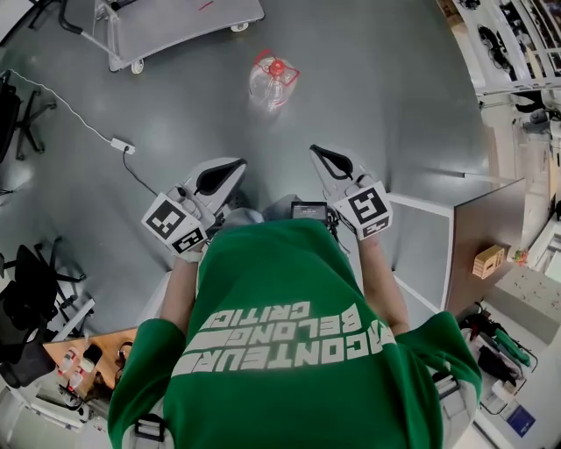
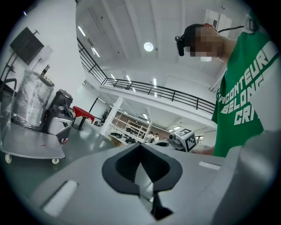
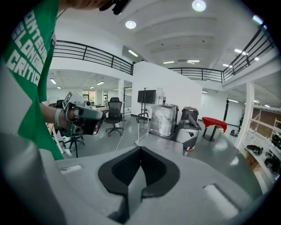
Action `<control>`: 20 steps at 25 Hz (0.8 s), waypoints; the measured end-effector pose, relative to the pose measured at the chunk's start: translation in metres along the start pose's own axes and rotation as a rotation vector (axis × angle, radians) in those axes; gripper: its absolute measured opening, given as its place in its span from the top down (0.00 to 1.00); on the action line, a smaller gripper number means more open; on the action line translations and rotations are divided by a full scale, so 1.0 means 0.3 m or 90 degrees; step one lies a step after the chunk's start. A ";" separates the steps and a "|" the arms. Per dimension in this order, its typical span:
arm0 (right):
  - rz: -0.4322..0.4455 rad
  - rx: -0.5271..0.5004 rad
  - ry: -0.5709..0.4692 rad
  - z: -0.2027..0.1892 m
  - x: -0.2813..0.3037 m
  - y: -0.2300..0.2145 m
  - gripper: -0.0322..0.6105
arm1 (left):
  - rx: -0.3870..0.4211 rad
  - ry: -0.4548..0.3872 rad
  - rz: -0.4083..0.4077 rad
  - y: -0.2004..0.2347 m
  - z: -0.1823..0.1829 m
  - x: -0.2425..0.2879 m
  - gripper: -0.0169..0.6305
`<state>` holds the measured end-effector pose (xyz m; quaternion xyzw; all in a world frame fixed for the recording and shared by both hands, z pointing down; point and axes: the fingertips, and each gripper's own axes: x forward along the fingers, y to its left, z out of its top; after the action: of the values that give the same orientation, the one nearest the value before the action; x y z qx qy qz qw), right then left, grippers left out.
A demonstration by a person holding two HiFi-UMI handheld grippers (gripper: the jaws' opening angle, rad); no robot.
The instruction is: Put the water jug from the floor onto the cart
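While both pairs of jaws are pressed together on nothing, the left hand-held gripper (image 1: 230,168) and right hand-held gripper (image 1: 323,158) look like matte grey plastic wedges with dark pads. The water jug (image 1: 273,81) is clear, rounded plastic with a red cap, sitting on the smooth grey floor (image 1: 394,105), apart from the flat grey cart (image 1: 175,22). It looks upright, cap up, long axis vertical, but it's blurry.

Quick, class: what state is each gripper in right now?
Left gripper: closed, holding nothing.
Right gripper: closed, holding nothing.
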<state>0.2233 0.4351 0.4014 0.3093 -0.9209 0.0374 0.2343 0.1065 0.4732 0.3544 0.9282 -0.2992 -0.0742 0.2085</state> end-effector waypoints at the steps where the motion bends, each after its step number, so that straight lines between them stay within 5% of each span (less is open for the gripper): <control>1: 0.002 0.001 0.001 0.001 0.006 -0.006 0.96 | -0.001 -0.001 0.005 0.009 0.003 -0.003 0.95; 8: 0.019 0.006 0.005 -0.021 0.058 -0.141 0.96 | -0.011 -0.012 0.042 0.075 0.024 0.068 0.95; 15: 0.063 -0.009 -0.017 -0.001 0.193 -0.324 0.96 | 0.031 -0.025 0.159 0.273 0.097 0.140 0.95; 20: 0.083 0.012 -0.047 0.025 0.260 -0.506 0.96 | 0.070 -0.013 0.182 0.348 0.178 0.298 0.95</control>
<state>0.2548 0.2681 0.4186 0.2517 -0.9469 0.0498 0.1939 0.1102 0.3258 0.3500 0.8854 -0.4337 -0.0368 0.1630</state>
